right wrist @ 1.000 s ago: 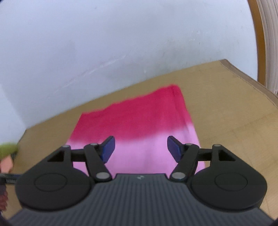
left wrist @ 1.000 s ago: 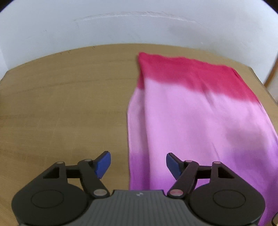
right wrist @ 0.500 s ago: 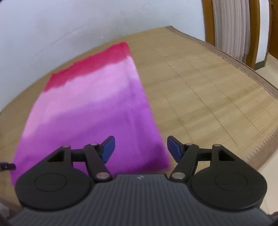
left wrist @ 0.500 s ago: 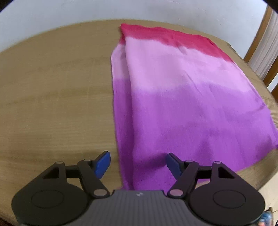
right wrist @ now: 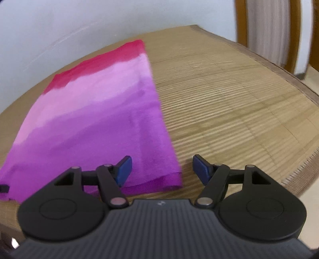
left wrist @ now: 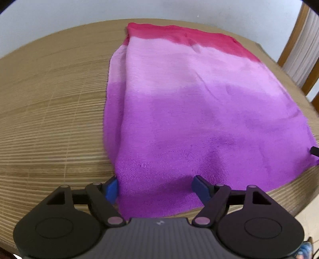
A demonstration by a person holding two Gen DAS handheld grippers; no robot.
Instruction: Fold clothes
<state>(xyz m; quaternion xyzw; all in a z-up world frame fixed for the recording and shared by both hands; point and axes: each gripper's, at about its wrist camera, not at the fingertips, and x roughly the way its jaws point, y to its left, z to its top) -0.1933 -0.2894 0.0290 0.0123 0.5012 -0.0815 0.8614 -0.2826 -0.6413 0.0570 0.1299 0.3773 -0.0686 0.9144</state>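
A folded garment (left wrist: 199, 111), purple near me, pale pink in the middle and red at the far end, lies flat on a bamboo-mat table (left wrist: 49, 103). It also shows in the right wrist view (right wrist: 95, 115). My left gripper (left wrist: 156, 187) is open at the garment's near left corner, with the cloth edge between its blue pads. My right gripper (right wrist: 161, 167) is open at the near right corner, which lies between its fingers. A dark tip of the other gripper shows at each view's edge (left wrist: 315, 150).
A white wall (left wrist: 79, 12) stands behind the table. The table's right edge (right wrist: 279, 65) curves close by, with a wooden frame and curtain (right wrist: 265, 24) beyond it. Bare mat lies left of the garment and to its right (right wrist: 229, 111).
Both grippers have pulled back from the red far end to the purple near edge and lowered to its two near corners. Both stayed open.
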